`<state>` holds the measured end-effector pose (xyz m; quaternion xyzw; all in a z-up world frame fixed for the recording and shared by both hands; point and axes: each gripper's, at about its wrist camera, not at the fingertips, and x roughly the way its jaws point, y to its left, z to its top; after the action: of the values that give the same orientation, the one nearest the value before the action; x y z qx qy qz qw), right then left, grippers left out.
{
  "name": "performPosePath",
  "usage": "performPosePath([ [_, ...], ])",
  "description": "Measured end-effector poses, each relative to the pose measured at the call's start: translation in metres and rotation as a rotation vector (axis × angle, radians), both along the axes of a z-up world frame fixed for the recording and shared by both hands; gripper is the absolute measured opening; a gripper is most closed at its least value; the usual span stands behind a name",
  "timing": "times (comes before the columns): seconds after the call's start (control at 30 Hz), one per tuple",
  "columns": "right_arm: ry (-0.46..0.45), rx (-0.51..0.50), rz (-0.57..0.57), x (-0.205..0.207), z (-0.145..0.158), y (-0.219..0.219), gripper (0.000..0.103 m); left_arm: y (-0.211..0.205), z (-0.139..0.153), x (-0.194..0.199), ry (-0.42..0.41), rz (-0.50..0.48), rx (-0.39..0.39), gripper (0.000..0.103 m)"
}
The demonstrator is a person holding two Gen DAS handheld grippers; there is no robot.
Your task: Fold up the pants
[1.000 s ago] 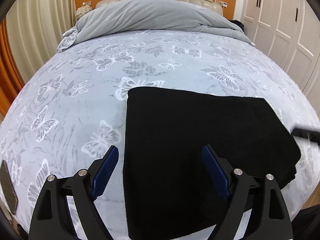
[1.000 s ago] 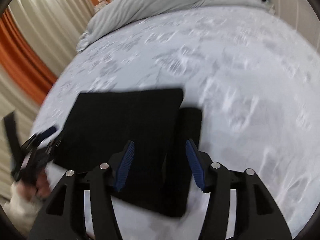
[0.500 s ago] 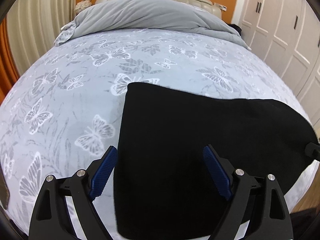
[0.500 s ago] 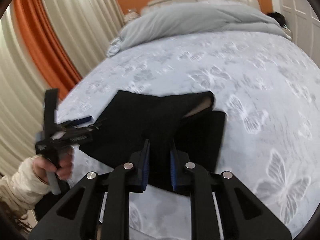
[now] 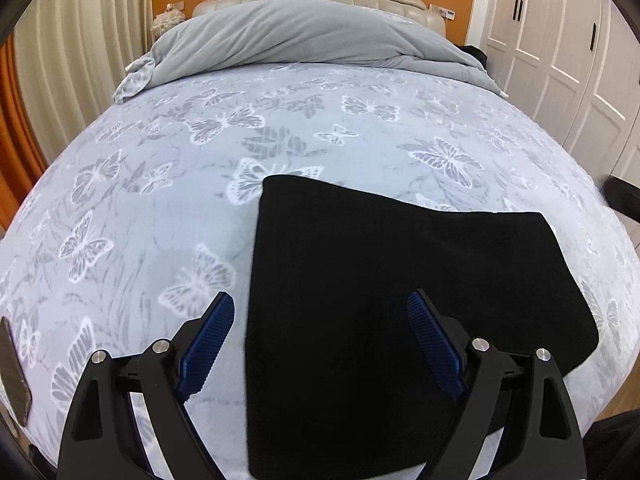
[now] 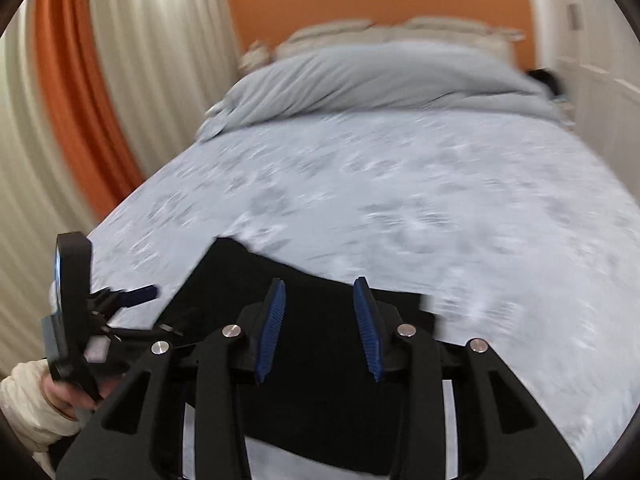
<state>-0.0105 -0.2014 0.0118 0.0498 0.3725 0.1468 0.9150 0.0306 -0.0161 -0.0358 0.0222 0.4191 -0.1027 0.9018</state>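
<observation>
The black pants [image 5: 400, 300] lie folded in a flat block on the butterfly-print bed sheet [image 5: 160, 200], near its front edge. My left gripper [image 5: 320, 312] hangs open over the block's left part, one finger out over the sheet and the other over the cloth. In the right wrist view, which is blurred, the same pants [image 6: 320, 400] lie under my right gripper [image 6: 320, 320]. Its jaws are opening and no cloth is pinched between the blue pads. The left gripper [image 6: 152, 310] shows there too, held in a hand [image 6: 68, 392] with a cream sleeve.
A grey duvet [image 5: 312, 36] is bunched at the head of the bed below a padded headboard. Cream and orange curtains [image 6: 100, 100] hang on the left, white wardrobe doors [image 5: 560, 60] stand on the right. A dark flat object [image 5: 14, 372] lies at the sheet's left edge.
The right gripper shut on the pants' right part, carried it over, then let go and rose with its jaws parting. The pants block is now narrower. The left gripper stayed open and barely moved.
</observation>
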Motion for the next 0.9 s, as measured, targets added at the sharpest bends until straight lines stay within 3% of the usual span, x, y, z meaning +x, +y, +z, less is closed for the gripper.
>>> performPosePath([
  [0.07,0.104,-0.059,0.014,0.025,-0.033,0.011,0.034,-0.007,-0.006,0.003,0.012,-0.011,0.02,0.086],
  [0.13,0.206,-0.172,-0.025,0.049,-0.076,0.005,0.023,-0.013,-0.013,0.005,0.022,-0.023,0.056,0.086],
  [0.17,0.192,-0.085,-0.058,0.054,-0.079,-0.013,0.021,-0.015,-0.016,0.004,0.021,-0.027,0.08,0.086],
  [0.2,0.204,-0.049,-0.105,0.055,-0.075,-0.021,0.006,-0.015,-0.02,0.003,0.021,-0.032,0.113,0.086],
  [0.27,0.168,0.061,-0.181,0.045,-0.05,-0.033,0.013,-0.014,-0.024,0.003,0.035,-0.037,0.124,0.086],
  [0.37,0.123,0.149,-0.072,0.036,-0.03,-0.009,0.013,-0.009,-0.024,0.003,0.054,-0.028,0.096,0.086],
  [0.43,0.136,0.096,-0.02,0.044,-0.042,0.012,0.015,-0.008,-0.024,0.003,0.063,-0.019,0.085,0.086],
  [0.5,0.216,-0.067,-0.074,0.066,-0.078,0.022,0.015,-0.008,-0.024,0.003,0.065,-0.011,0.081,0.086],
  [0.57,0.214,0.055,-0.132,0.067,-0.08,0.008,0.015,-0.009,-0.025,0.002,0.067,-0.011,0.082,0.086],
  [0.63,0.205,0.129,-0.146,0.052,-0.057,0.002,0.02,-0.009,-0.025,0.0,0.063,-0.01,0.086,0.086],
  [0.73,0.149,0.076,-0.094,0.011,-0.032,0.001,0.022,-0.008,-0.024,-0.002,0.065,-0.016,0.085,0.086],
  [0.8,0.16,0.046,-0.078,-0.013,-0.037,-0.004,0.043,-0.008,-0.024,-0.004,0.064,-0.022,0.089,0.086],
  [0.9,0.227,-0.031,-0.088,-0.027,-0.071,-0.016,0.037,-0.008,-0.025,-0.006,0.06,-0.027,0.096,0.086],
])
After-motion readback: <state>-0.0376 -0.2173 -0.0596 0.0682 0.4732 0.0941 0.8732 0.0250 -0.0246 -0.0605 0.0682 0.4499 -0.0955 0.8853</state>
